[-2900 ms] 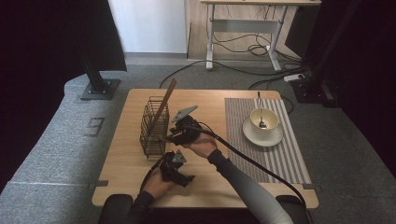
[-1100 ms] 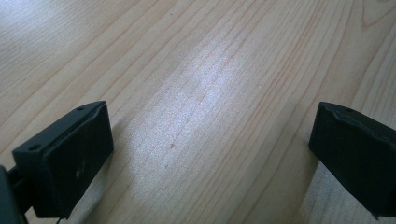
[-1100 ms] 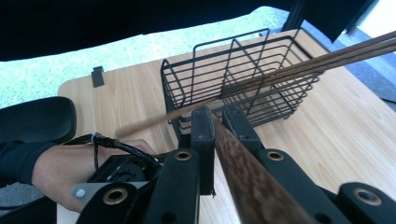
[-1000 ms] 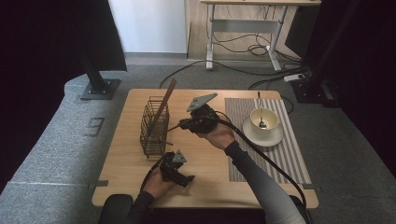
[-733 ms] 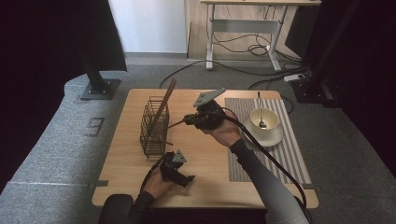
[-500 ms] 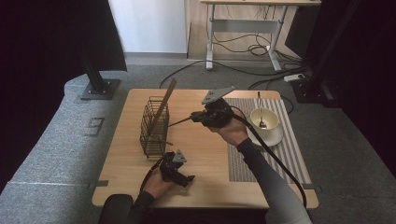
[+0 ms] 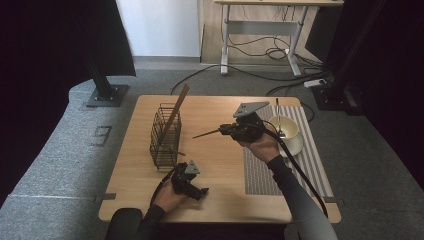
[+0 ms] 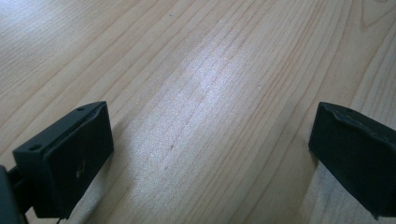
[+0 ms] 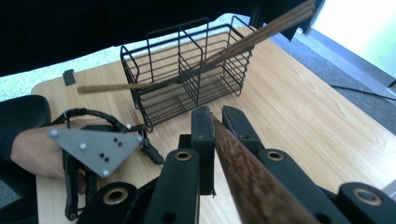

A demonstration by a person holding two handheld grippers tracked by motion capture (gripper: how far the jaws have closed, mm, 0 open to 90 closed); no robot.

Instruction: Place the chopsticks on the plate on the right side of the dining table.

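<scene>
1. Wood, dark-grained and thin: that's the chopstick (image 9: 243,172) my right gripper (image 7: 231,131) is clamped on. Jaws nearly together w/ the stick pinched between them, seen close in the right gripper view.
2. Where it is: in the air over the middle of the table (image 7: 220,175), right of the wire basket (image 7: 165,135), left of the white cup (image 7: 285,131) on the striped mat (image 7: 280,165).
3. Handling, my guess: very light, stiff, won't bend. Smooth finish + narrow, so it could swivel or slide in the pads if I jerk it. Not fragile.
4. Grip spot: I have it near one end, most of the length sticking out beyond the jaws. Fine for carrying, but a hold closer to mid-length would give less wobble at the tip.
5. Long axis: roughly level in the high view, free tip (image 7: 196,136) pointing left toward the basket, slightly lower than the held end.
6. Another wooden stick (image 7: 176,107) already leans in the basket, tilted up and to the right.
7. Left gripper (image 7: 192,185) rests near the table's near edge, jaws wide apart, nothing btw them, bare wood below.
</scene>
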